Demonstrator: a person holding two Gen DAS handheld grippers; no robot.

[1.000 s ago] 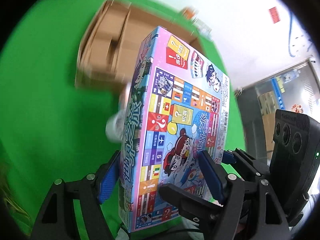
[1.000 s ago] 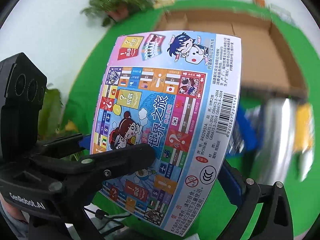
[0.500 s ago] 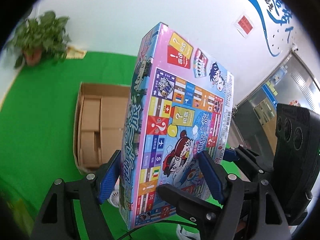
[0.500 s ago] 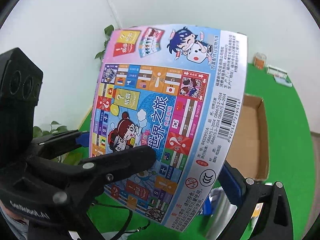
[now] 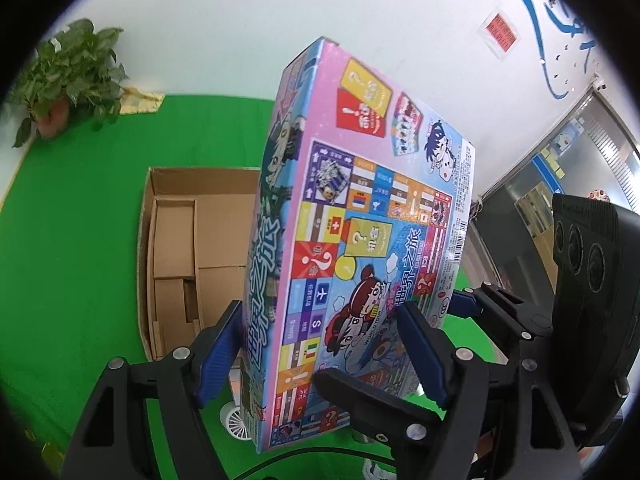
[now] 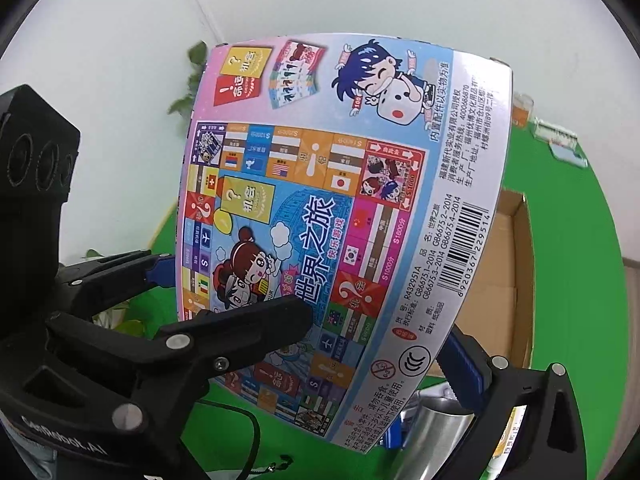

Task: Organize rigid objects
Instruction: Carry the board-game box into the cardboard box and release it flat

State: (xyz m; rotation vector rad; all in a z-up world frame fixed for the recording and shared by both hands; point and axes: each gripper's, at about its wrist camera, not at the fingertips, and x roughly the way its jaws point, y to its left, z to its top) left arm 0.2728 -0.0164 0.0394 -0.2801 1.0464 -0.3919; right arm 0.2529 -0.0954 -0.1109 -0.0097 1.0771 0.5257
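- Left wrist view: left gripper (image 5: 320, 356) clamped on game box (image 5: 360, 240) across its thickness, box upright btwn pads, carton (image 5: 200, 240) beyond.
- Right gripper (image 6: 308, 320) grips same box across its width.
- Prob. light, stiff cardboard, glossy; hold low edges.

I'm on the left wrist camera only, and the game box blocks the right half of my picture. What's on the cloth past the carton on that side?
Observer: Beyond the cardboard carton, at the far edge of the green cloth, sit a few small containers, too small to identify.
Operator: Anything under the game box's near corner?
Observer: Yes. A shiny metal cylinder shows just below the barcode corner of the board game box.
Operator: Is the carton's right end free?
Observer: The strip of its floor showing beside the game box is bare cardboard. The rest is hidden.
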